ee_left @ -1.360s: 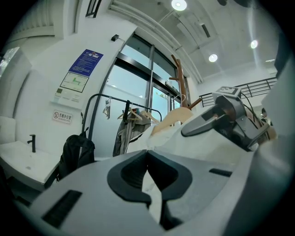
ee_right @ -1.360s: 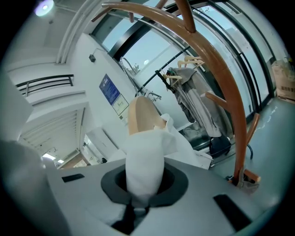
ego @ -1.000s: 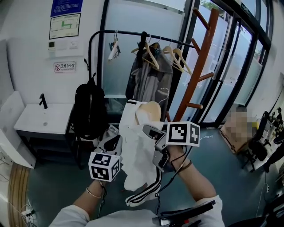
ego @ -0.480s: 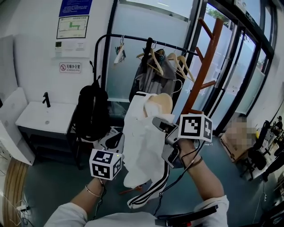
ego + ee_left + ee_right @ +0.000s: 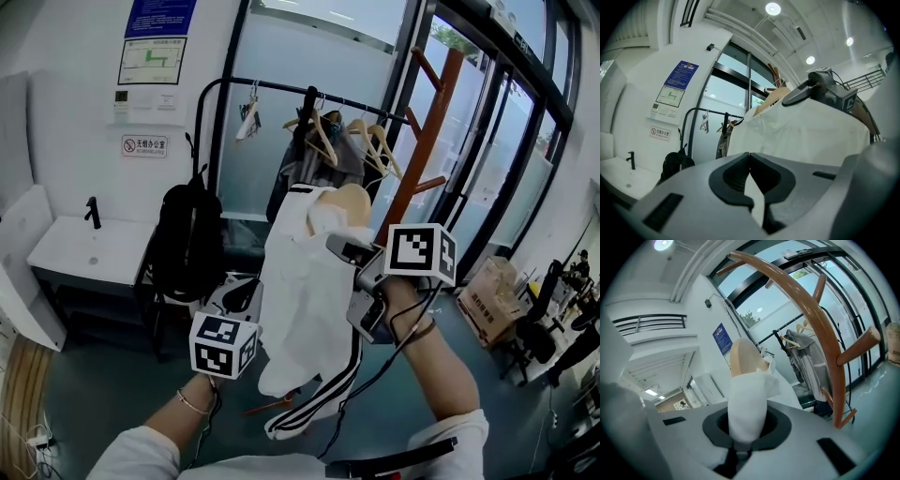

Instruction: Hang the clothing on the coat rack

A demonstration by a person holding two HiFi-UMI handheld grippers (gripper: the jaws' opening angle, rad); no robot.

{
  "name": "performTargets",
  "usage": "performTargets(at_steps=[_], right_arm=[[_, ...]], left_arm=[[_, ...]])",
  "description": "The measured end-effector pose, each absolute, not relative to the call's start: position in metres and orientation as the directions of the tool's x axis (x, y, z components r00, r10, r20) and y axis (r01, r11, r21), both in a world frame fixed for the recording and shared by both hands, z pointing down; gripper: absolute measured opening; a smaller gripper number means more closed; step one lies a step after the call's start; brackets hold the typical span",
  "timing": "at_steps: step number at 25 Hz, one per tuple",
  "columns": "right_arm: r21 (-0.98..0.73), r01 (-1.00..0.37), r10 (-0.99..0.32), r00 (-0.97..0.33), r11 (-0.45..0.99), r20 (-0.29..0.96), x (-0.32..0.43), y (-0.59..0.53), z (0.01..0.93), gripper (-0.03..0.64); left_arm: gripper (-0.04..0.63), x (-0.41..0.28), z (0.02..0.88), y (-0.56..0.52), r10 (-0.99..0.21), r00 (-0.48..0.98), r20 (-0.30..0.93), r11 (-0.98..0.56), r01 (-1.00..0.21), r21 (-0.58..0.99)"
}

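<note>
**A:** While the right gripper (image 5: pixel 339 246) was clenched on the cloth-covered shoulder of the pale wooden hanger (image 5: pixel 347 202), where did the rack stand from it?

**B:** In the head view, the tall orange-brown wooden coat rack with slanted pegs (image 5: pixel 424 141) stood at about one o'clock from those jaws. It was near but not touching. Its nearest peg ends sat higher than the hanger's top.

**A:** And the clothing itself?

**B:** The long white garment with black stripes (image 5: pixel 305 309) was draped on that hanger. Its long axis ran from twelve to six o'clock, and it hung clear of the floor between the two grippers.

**A:** What was the left gripper (image 5: pixel 242 298) doing?

**B:** It sat at about eight o'clock from the right one, against the garment's left edge. Its jaws were drawn together at the tips with a sliver of white showing between them, so I judged it was pinching that edge.

**A:** Which hand was nearer the rack?

**B:** The right, clearly. I couldn't make out the hanger's hook, so I'd guess the move depended on carrying the hanger up toward one o'clock, over a peg.
</note>
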State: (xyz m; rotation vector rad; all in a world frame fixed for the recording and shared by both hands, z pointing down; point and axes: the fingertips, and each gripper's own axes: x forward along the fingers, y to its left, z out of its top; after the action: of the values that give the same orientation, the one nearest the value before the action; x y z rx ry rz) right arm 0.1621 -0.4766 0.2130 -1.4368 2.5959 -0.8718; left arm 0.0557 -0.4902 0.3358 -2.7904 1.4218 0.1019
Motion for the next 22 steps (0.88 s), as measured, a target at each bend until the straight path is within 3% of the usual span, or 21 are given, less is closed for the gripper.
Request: performTargets(at_steps=[22], right_arm=[[-0.403, -0.826, -0.825, -0.512, 0.395, 0.240, 0.187, -0.467, 0.138, 0.037]], left_arm=[[0.009, 0.068, 0.300, -0.476, -0.798, 0.589, -0.130, -0.593, -0.805, -0.009]])
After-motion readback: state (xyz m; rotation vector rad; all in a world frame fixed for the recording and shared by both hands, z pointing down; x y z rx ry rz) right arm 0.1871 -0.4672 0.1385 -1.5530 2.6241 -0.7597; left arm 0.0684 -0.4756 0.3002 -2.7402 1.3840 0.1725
